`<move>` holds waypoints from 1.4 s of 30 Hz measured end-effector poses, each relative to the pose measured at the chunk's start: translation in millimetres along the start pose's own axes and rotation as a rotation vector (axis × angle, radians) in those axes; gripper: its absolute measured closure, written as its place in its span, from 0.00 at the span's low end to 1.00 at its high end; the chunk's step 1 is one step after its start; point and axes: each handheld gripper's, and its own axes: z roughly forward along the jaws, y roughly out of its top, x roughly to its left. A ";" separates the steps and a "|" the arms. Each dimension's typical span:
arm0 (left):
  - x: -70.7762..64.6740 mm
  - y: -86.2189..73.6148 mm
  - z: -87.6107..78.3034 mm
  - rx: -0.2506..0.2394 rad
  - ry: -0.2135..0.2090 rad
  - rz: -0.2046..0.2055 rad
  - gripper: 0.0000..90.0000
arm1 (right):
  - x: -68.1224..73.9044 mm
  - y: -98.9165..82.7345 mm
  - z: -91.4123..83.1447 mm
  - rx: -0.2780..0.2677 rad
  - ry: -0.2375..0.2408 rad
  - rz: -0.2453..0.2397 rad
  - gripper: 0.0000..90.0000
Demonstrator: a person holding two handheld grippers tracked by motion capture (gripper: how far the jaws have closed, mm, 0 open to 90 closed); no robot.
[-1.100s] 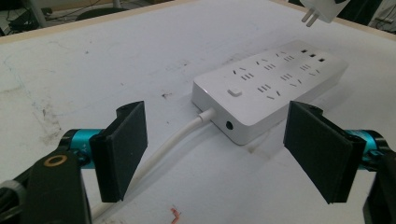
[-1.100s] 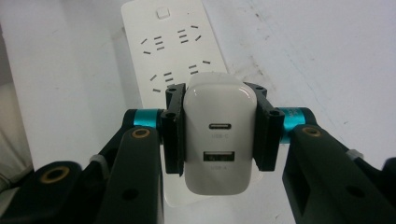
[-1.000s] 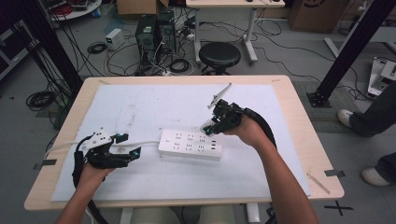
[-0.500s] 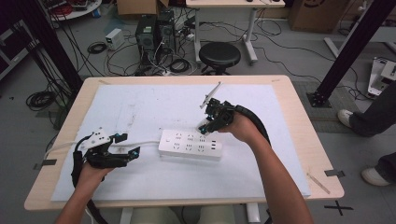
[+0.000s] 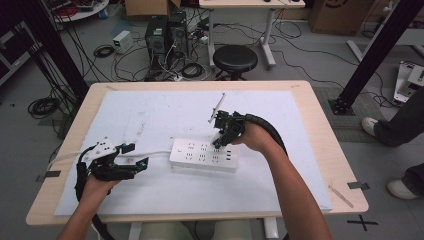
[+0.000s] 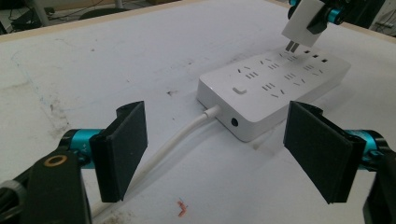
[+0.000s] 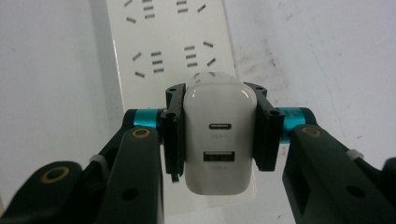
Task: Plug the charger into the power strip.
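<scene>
Right tongs (image 7: pixel 219 135) clamped on the white charger (image 7: pixel 218 140), prongs poised just above the power strip (image 5: pixel 202 155) lying mid-desk, slightly toward the near edge, while the left tongs (image 6: pixel 224 158) stand wide apart around its cord (image 6: pixel 187 135) near the left edge.

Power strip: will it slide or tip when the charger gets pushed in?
The power strip lies flat and wide on the table, so tipping seems unlikely. Its smooth white shell on the smooth mat could slide a little. The open left gripper isn't bracing it; the stiff-looking cord may resist slightly.
</scene>
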 end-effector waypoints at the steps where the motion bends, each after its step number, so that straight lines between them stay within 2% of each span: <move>1: 0.0 -0.2 0.0 0.000 0.001 -0.002 0.24 | 0.0 -0.4 0.6 0.006 0.004 -0.006 0.70; 9: -1.2 -0.4 1.2 -0.001 -0.002 -0.002 0.24 | 4.0 1.5 4.3 0.045 0.004 -0.047 0.70; 10: -1.2 -0.5 1.3 -0.002 -0.002 -0.003 0.24 | 5.0 2.1 5.4 0.043 0.000 -0.067 0.70; 13: -1.5 -0.6 1.6 -0.004 -0.002 -0.001 0.24 | 6.3 4.9 5.5 0.065 -0.003 -0.058 0.70; 17: -1.9 -1.2 2.2 -0.002 -0.005 -0.002 0.24 | 9.8 7.8 8.6 0.070 -0.023 -0.083 0.70; 21: -3.2 -1.2 3.5 -0.002 -0.007 -0.001 0.24 | 9.6 9.2 9.0 0.080 -0.026 -0.081 0.71; 23: -3.9 -1.2 4.0 -0.005 -0.008 -0.008 0.24 | 11.0 10.6 9.0 0.096 -0.027 -0.073 0.71; 28: -3.7 -0.7 5.0 -0.007 -0.010 -0.006 0.24 | 13.5 18.5 10.0 0.146 -0.045 -0.090 0.71; 31: -3.5 -0.4 5.1 -0.008 -0.009 -0.008 0.24 | 14.0 21.3 10.5 0.163 -0.046 -0.104 0.71; 35: -3.0 0.2 4.5 -0.007 -0.007 -0.009 0.24 | 14.0 22.4 11.3 0.168 -0.043 -0.096 0.71; 40: -2.7 0.0 4.9 -0.005 -0.005 -0.008 0.24 | 15.8 26.0 12.7 0.188 -0.048 -0.111 0.71; 42: -3.2 0.2 4.9 -0.008 -0.006 -0.010 0.24 | 17.5 28.9 13.9 0.205 -0.058 -0.134 0.71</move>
